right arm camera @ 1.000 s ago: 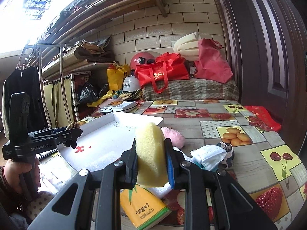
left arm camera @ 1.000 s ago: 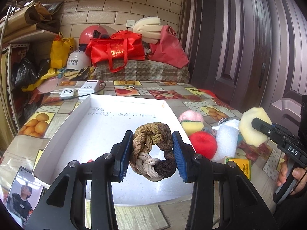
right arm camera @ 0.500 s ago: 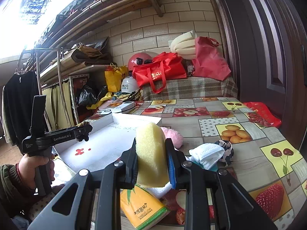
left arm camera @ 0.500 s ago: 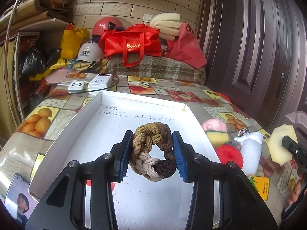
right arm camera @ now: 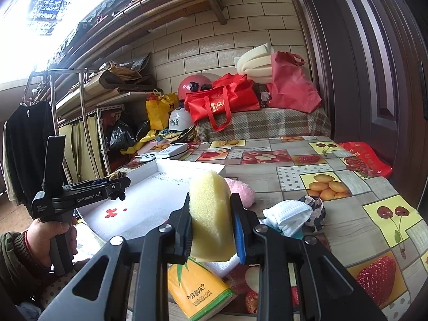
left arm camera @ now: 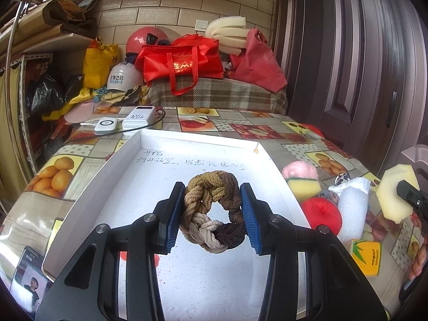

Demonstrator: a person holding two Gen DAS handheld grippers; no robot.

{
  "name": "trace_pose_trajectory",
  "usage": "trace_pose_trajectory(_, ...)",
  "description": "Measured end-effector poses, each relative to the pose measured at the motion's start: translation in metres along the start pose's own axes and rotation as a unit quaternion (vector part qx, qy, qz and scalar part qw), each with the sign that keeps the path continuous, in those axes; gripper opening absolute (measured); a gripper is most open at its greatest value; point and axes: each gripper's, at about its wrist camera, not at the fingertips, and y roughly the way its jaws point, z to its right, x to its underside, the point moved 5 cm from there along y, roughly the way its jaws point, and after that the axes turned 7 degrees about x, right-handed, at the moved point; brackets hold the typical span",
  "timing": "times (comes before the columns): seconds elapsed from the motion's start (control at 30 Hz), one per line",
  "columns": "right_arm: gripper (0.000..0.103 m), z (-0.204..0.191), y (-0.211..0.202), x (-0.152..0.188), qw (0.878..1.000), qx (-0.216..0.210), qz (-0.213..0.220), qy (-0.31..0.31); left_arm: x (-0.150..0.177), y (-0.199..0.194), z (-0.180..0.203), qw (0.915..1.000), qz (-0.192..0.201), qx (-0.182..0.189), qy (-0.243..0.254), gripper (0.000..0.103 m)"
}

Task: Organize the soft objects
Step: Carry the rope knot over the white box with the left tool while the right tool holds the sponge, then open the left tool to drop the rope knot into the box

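Observation:
My left gripper (left arm camera: 212, 214) is shut on a braided brown and beige ring (left arm camera: 214, 211) and holds it over the white tray (left arm camera: 128, 149). My right gripper (right arm camera: 211, 224) is shut on a yellow sponge (right arm camera: 210, 214) and holds it above the table, right of the tray (right arm camera: 149, 206); the sponge also shows at the right edge of the left wrist view (left arm camera: 396, 190). The left gripper (right arm camera: 117, 184) shows from the side in the right wrist view, over the tray's near left part.
Right of the tray lie a pink puff (left arm camera: 299, 169), a yellow-green sponge (left arm camera: 305, 187), a red ball (left arm camera: 322, 214), white foam (left arm camera: 351, 208), a face mask (right arm camera: 287, 211) and a tissue pack (right arm camera: 198, 291). Chargers (left arm camera: 139, 120) sit behind the tray. A phone (left arm camera: 29, 275) lies at front left.
My left gripper has moved forward and to the left over the tray with the braided ring. My right gripper holds the sponge in nearly the same place.

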Motion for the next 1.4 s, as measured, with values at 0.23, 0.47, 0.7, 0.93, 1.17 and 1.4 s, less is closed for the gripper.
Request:
trace_pose_trajectory(0.23,0.026,0.000,-0.001,0.000,1.000,0.000,0.000,0.000,0.001,0.007,-0.015,0.9992,-0.018,-0.010,-0.035,0.041)
trace_pose_trajectory(0.47,0.026,0.000,0.000,0.000,1.000,0.000,0.000,0.000,-0.003,0.012,-0.031,0.9980,-0.010,-0.022,-0.058,0.042)
trace_pose_trajectory(0.7,0.026,0.000,0.000,-0.001,1.000,0.000,0.000,0.000,-0.002,0.012,-0.039,0.9965,-0.010,-0.037,-0.074,0.102)
trace_pose_trajectory(0.93,0.026,0.001,0.000,-0.002,1.000,0.001,0.001,0.002,-0.004,0.007,-0.035,0.9967,0.003,-0.052,-0.063,0.103)
trace_pose_trajectory(1.17,0.026,0.001,0.000,-0.001,1.000,0.001,0.001,0.002,-0.007,-0.004,-0.029,0.9968,0.032,-0.057,-0.045,0.103)
trace_pose_trajectory(1.4,0.026,0.004,-0.001,0.001,1.000,0.004,0.005,0.010,-0.003,-0.011,0.007,0.9991,0.037,0.017,0.004,0.103)
